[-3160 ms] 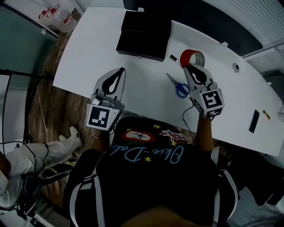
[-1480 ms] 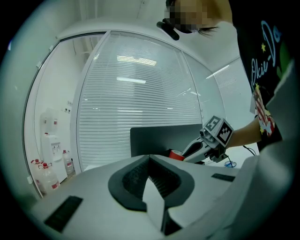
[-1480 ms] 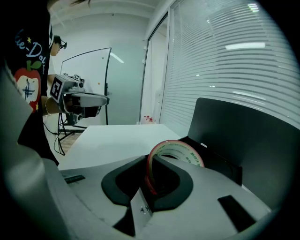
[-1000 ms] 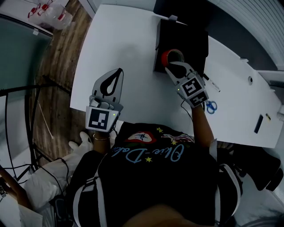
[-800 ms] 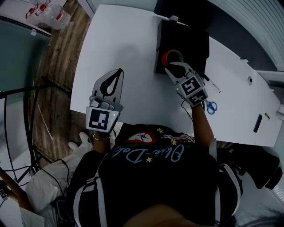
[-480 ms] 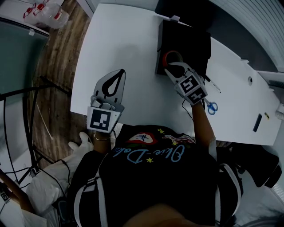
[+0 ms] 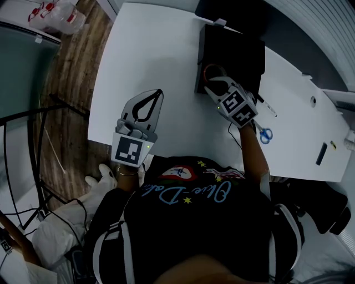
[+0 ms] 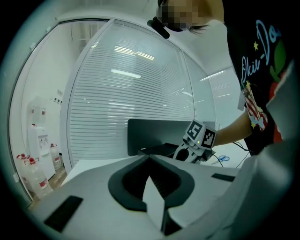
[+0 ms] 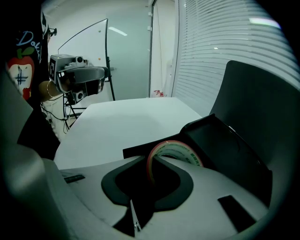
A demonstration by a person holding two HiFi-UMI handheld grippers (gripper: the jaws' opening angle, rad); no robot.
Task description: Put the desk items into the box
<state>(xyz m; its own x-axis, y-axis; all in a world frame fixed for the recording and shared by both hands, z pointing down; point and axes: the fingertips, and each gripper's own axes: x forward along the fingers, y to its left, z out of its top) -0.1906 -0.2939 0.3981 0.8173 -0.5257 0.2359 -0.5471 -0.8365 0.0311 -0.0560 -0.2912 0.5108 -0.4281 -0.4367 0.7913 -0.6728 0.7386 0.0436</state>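
The red tape roll (image 7: 209, 71) stands upright between the jaws of my right gripper (image 7: 213, 83), which is shut on its wall. It hangs just inside the near left corner of the open black box (image 7: 233, 52). In the right gripper view the tape roll (image 9: 171, 150) rises from the right gripper (image 9: 152, 161), with the box (image 9: 234, 150) behind and to the right. My left gripper (image 7: 158, 94) hovers over the white table (image 7: 150, 50) near its front edge, shut and holding nothing. In the left gripper view the tips of my left gripper (image 8: 150, 159) meet.
Blue-handled scissors (image 7: 264, 133) and a black marker (image 7: 266, 106) lie on the table right of the box. A flat black item (image 7: 320, 153) lies near the table's right end. Water bottles (image 7: 52, 12) stand on the floor at far left.
My right gripper carried the tape roll from the table to the box and has sunk a little into its corner. The left gripper turned slightly to the right.
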